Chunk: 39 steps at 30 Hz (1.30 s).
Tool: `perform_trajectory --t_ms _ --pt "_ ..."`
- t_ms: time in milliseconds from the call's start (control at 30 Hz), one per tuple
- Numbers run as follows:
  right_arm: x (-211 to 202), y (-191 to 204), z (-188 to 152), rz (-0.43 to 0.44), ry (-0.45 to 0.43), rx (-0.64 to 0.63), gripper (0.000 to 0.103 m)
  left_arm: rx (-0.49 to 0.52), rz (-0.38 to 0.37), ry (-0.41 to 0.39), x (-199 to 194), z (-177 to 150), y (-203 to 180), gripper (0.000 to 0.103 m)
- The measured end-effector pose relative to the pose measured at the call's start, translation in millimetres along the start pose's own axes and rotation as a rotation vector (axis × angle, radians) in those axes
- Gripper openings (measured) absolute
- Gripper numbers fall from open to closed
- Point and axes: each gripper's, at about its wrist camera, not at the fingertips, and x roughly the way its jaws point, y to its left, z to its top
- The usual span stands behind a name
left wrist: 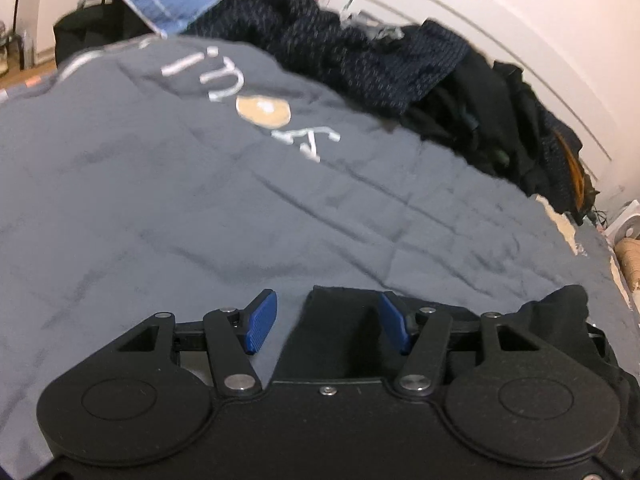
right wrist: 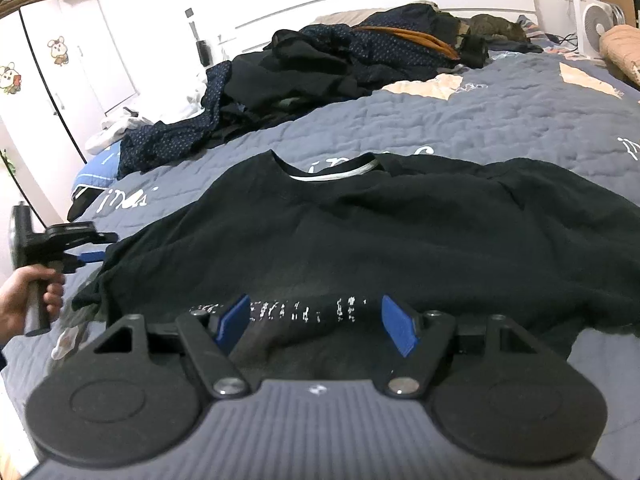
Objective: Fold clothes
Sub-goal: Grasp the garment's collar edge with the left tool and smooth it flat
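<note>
On the quilt [right wrist: 500,120] a black tee [right wrist: 360,232] is spread flat, neckline far. Both grippers, left [left wrist: 324,324] and right [right wrist: 316,320], are held apart at its near edge, nothing clamped. Only one layer might get pinched, so the fold could end up skewed.

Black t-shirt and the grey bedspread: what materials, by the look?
Black t-shirt: soft matte knit, probably cotton jersey; it drapes limp and wrinkles, with a ribbed collar. Grey bedspread: quilted woven fabric, matte; stitched lines pucker it, and the lettering looks embroidered or printed.
</note>
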Motion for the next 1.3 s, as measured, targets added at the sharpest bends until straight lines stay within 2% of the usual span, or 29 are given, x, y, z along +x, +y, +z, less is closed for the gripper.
perform_trajectory --t_ms 67,100,167,267,367,500,567,600,633,733,767,867,933,1067,1200,1233,1300 --pt "0.5 -0.7 -0.4 0.006 0.006 0.004 0.072 0.01 -0.031 0.032 4.4 1.0 0.5 0.039" --pt "1.1 -1.1 -0.6 0.005 0.009 0.005 0.072 0.015 -0.054 0.048 7.3 2.1 1.1 0.015" --pt "2.2 -1.8 -0.8 0.003 0.014 0.007 0.072 0.013 -0.049 0.018 6.4 5.0 0.5 0.009" --pt "3.3 -1.8 -0.7 0.004 0.018 0.013 0.072 0.01 0.009 -0.108 -4.3 19.9 -2.0 0.004" --pt "2.4 -2.9 0.1 0.004 0.014 0.018 0.072 -0.013 0.042 -0.21 -15.4 40.3 -0.5 0.004" --pt "2.4 -5.6 0.4 0.005 0.013 0.027 0.072 0.033 0.08 -0.186 -5.4 51.2 -7.0 0.004" --pt "2.2 -7.4 0.6 0.005 0.013 0.032 0.072 0.043 0.124 -0.135 4.0 53.0 -7.1 0.008" --pt "1.9 -8.4 0.8 0.005 0.014 0.035 0.072 0.047 0.149 -0.115 6.1 52.2 -6.0 0.011" --pt "1.1 -9.0 1.3 0.006 0.013 0.036 0.072 0.05 0.17 -0.115 3.6 51.5 -5.4 0.022" --pt "-1.9 -10.1 3.0 0.011 0.006 0.039 0.072 0.075 0.199 -0.168 -13.5 44.4 -3.5 0.044" --pt "-2.9 -10.5 3.5 0.013 0.004 0.04 0.072 0.083 0.19 -0.182 -20.5 43.5 -5.5 0.046" --pt "-5.9 -11.6 5.3 0.018 -0.002 0.043 0.072 0.163 0.103 -0.204 -38.1 43.8 -31.3 0.049" --pt "-8.0 -12.1 6.6 0.02 -0.007 0.042 0.072 0.276 0.029 -0.194 -42.6 40.7 -66.0 0.062" --pt "-16.2 -23.6 12.1 0.008 -0.029 0.058 0.072 0.514 -0.17 -0.126 -40.5 18.0 -156.7 0.063" --pt "-24.5 -36.0 17.8 -0.004 -0.052 0.075 0.072 0.727 -0.305 -0.083 -29.4 -23.2 -249.7 0.063" --pt "-26.6 -39.1 19.2 -0.007 -0.057 0.08 0.072 0.747 -0.342 -0.052 -22.1 -34.1 -272.0 0.063" --pt "-30.8 -45.3 22.0 -0.013 -0.069 0.089 0.072 0.726 -0.412 0.015 -5.0 -48.1 -302.5 0.063"
